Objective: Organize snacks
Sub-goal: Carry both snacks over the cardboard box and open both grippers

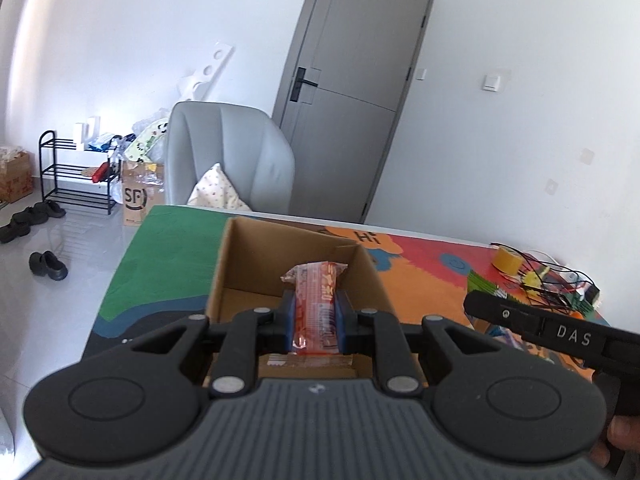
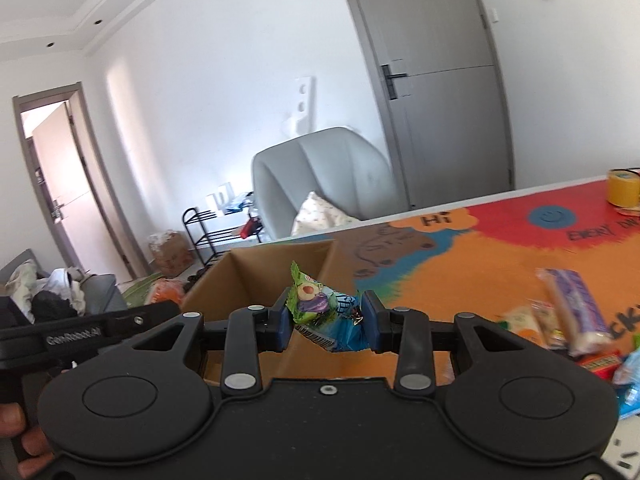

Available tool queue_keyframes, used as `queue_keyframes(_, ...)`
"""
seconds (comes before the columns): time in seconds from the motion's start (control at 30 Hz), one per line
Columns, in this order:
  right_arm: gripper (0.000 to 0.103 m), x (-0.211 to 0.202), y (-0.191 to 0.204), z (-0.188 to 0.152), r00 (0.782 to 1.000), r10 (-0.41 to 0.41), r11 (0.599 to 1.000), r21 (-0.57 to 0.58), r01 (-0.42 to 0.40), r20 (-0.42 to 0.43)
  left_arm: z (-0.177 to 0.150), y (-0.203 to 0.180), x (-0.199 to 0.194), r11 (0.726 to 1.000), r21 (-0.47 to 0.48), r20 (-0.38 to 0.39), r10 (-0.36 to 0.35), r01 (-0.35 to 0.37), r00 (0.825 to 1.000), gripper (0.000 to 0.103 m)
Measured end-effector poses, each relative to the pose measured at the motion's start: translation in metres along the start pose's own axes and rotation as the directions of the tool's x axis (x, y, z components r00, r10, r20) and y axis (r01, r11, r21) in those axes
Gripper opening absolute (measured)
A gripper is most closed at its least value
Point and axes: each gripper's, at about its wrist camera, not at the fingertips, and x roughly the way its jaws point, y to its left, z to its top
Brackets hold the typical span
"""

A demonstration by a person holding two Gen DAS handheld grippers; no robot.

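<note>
An open cardboard box (image 1: pixel 244 264) stands on the colourful table mat (image 1: pixel 172 240). My left gripper (image 1: pixel 314 316) is shut on a long orange-red snack bar (image 1: pixel 316 300), held over the box's near side. In the right wrist view my right gripper (image 2: pixel 328 318) is shut on a crumpled green and blue snack packet (image 2: pixel 324 312), just right of the cardboard box (image 2: pixel 256 280) and above its near corner. The right gripper's black body (image 1: pixel 560 336) shows at the right of the left wrist view. The left gripper's handle (image 2: pixel 80 332) shows at the left of the right wrist view.
More snack packets (image 2: pixel 568 316) lie on the mat (image 2: pixel 460 272) at the right. A yellow tape roll (image 1: pixel 506 260) and tangled wires (image 1: pixel 556 284) sit at the table's far right. A grey chair (image 1: pixel 228 156) with a cushion stands behind the table.
</note>
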Motion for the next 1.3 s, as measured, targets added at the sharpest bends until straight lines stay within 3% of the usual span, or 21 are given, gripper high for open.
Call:
queue_keyframes(0.37,0.036,0.032,0.034,0.004,0.998,0.053,0.999,-0.01,-0.053,-0.029,0.013,0.023,0.024,1.0,-0.023,-0.029,0.001,-0.002,1.0,0.018)
queue_keyframes(0.5,0.036,0.04,0.041,0.004,0.998,0.057,0.998,-0.01,-0.058,-0.035,0.015,0.026,0.025,0.999,-0.042,-0.027,-0.007,0.006,1.0,0.024)
queue_keyframes(0.6,0.036,0.045,0.042,0.003,0.997,0.061,0.998,-0.003,-0.061,-0.039,0.017,0.029,0.023,0.999,-0.043,-0.04,0.011,-0.013,0.999,0.034)
queue_keyframes(0.67,0.036,0.047,0.04,0.003,0.997,0.066,0.998,0.015,-0.065,-0.035,0.017,0.031,0.017,0.998,-0.055,-0.026,0.029,-0.03,0.999,0.044)
queue_keyframes(0.7,0.037,0.048,0.039,0.003,0.997,0.075,0.997,0.026,-0.074,-0.031,0.017,0.032,0.014,0.997,-0.067,-0.013,0.042,-0.042,0.999,0.054)
queue_keyframes(0.77,0.043,0.049,0.034,0.003,0.996,0.081,0.995,0.064,-0.079,-0.041,0.017,0.032,0.008,0.994,-0.08,0.001,0.072,-0.071,0.997,0.07)
queue_keyframes(0.8,0.051,0.048,0.032,0.002,0.995,0.084,0.993,0.083,-0.08,-0.046,0.016,0.032,0.006,0.993,-0.079,0.004,0.083,-0.082,0.997,0.078)
queue_keyframes(0.9,0.07,0.039,0.025,-0.001,0.996,0.08,0.992,0.103,-0.076,-0.028,0.014,0.028,0.002,0.994,-0.06,0.01,0.092,-0.091,0.996,0.086)
queue_keyframes(1.0,0.081,0.031,0.017,-0.004,0.998,0.053,0.991,0.123,-0.05,-0.023,0.011,0.024,0.003,0.994,-0.06,-0.01,0.096,-0.096,0.995,0.091)
queue_keyframes(1.13,0.087,0.017,0.004,-0.009,0.998,0.053,0.986,0.157,-0.047,-0.036,0.008,0.02,0.004,0.989,-0.088,-0.045,0.113,-0.117,0.993,0.092)
queue_keyframes(1.3,0.094,-0.001,-0.018,-0.013,1.0,0.01,0.98,0.198,-0.004,-0.03,0.003,0.01,-0.004,0.992,-0.091,-0.05,0.083,-0.087,0.995,0.095)
